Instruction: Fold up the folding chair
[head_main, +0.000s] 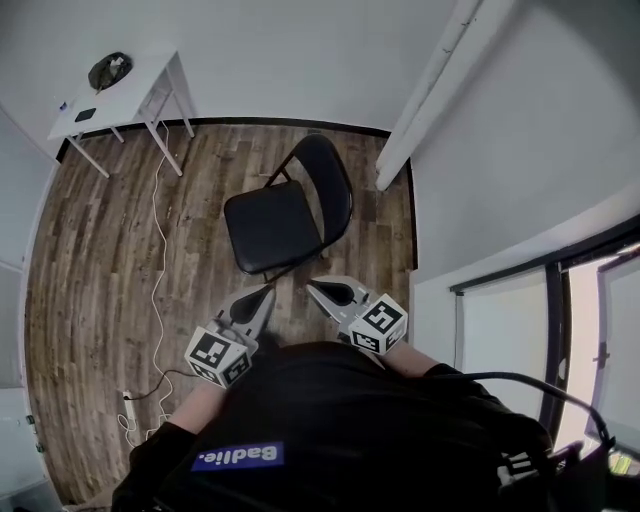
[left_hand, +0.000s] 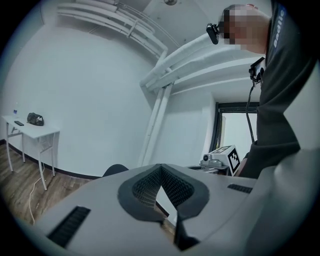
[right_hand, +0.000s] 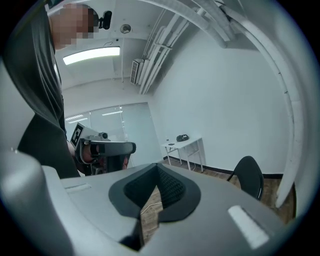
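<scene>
Left claw (head_main: 266, 291) and right claw (head_main: 312, 287) are both closed and empty, side by side near the unfolded black chair (head_main: 272, 228) on the wooden floor (head_main: 100, 260).

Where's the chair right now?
Head view: the chair stands open on the floor at centre, just beyond the left gripper and right gripper; the table sits upper left.

White walls (head_main: 300, 50), wood-plank floor (head_main: 90, 260) w/ white cable (head_main: 158, 270), white table (head_main: 135, 95) in far-left corner, window (head_main: 585, 340) at right, ceiling strip light (right_hand: 92, 55) on.
</scene>
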